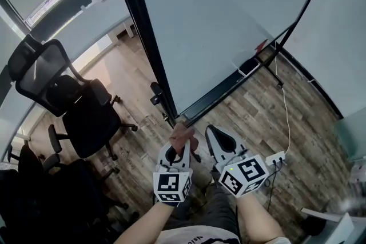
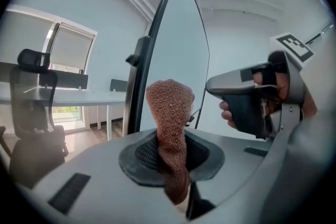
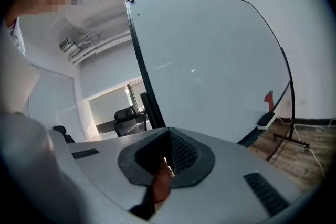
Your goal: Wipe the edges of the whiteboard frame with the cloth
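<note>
Down at the bottom centre of the head view, holds both grippers side by side above the wood floor (image 1: pixel 251 123), just under the lower left corner of the whiteboard (image 1: pixel 229 14). Grips the cloth (image 2: pixel 169 113) in the left gripper (image 1: pixel 178 148): jaws clamped tight on it, reddish-brown knit standing up from between them as a rounded tuft and hanging down the near side too. Carries nothing in the right gripper (image 1: pixel 214 134): jaws pressed together, meeting in a thin line at the centre of the right gripper view. Has the cloth close to the frame (image 1: pixel 146 37), by the foot of the black left upright where the bottom tray (image 1: pixel 229 90) begins; cannot tell whether touching. Sees the whiteboard nearly edge-on in the left gripper view, a pale narrow wedge at the centre behind the tuft, with the right gripper and the hand (image 2: pixel 229 113) round its grip at the right. Faces the white surface in the right gripper view, with an eraser (image 3: pixel 265 120) on the tray and a small red piece (image 3: pixel 269 97) just above it at the lower right. At the left of the head view, black office chairs (image 1: pixel 86 117); at the lower right, a white power strip (image 1: pixel 275 158) on the floor.
</note>
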Available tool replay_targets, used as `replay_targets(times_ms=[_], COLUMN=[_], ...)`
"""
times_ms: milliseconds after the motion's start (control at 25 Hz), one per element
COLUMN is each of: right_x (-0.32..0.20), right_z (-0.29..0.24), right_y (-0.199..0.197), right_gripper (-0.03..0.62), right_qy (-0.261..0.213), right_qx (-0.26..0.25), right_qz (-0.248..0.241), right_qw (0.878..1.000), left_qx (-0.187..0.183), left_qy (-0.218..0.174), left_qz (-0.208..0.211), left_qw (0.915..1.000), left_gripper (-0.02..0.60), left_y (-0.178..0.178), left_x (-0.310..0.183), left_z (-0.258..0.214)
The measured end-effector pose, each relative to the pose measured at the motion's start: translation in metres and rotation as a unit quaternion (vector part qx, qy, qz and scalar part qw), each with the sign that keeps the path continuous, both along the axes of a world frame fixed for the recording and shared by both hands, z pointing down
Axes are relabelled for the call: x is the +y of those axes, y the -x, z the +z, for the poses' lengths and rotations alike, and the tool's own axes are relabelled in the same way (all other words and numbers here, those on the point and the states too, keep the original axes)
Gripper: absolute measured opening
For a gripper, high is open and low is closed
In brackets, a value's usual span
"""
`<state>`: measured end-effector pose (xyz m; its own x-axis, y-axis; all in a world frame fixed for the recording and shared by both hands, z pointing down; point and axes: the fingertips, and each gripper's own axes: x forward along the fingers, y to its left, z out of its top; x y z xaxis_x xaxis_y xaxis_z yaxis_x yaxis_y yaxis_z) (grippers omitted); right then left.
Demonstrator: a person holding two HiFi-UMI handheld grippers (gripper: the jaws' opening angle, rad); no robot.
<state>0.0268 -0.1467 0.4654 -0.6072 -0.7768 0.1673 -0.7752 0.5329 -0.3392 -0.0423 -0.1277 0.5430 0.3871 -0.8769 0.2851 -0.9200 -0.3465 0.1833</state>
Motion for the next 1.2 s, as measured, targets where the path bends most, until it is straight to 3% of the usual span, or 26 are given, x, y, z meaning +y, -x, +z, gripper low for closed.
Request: replay_targets(times_ms=[240,840,1200], right_x=[0.016,0.041,0.051], right_z=[-0.041,-0.149,-0.168], right_y=[-0.001,0.011,0.018], right_gripper=[0.005,0.004,0.003], right_qy=[-0.019,-0.103,-0.119], right_qx=[-0.001,0.013,0.029], right_qz=[0.007,0.011,0.014], right_qw=[1.000,0.995,0.992], left_qx=[0.003,0.007,0.008], left_qy=[-0.036,-0.104,-0.129], left_qz=[0.024,0.071,0.090], left_qw=[0.9991,0.9920,0.9876], left_gripper=[0.066,0.066,0.066], left_y=[0.001,0.008,0.009], left_x=[0.015,0.034,0.042], left_z=[-0.072,-0.196,-0.227])
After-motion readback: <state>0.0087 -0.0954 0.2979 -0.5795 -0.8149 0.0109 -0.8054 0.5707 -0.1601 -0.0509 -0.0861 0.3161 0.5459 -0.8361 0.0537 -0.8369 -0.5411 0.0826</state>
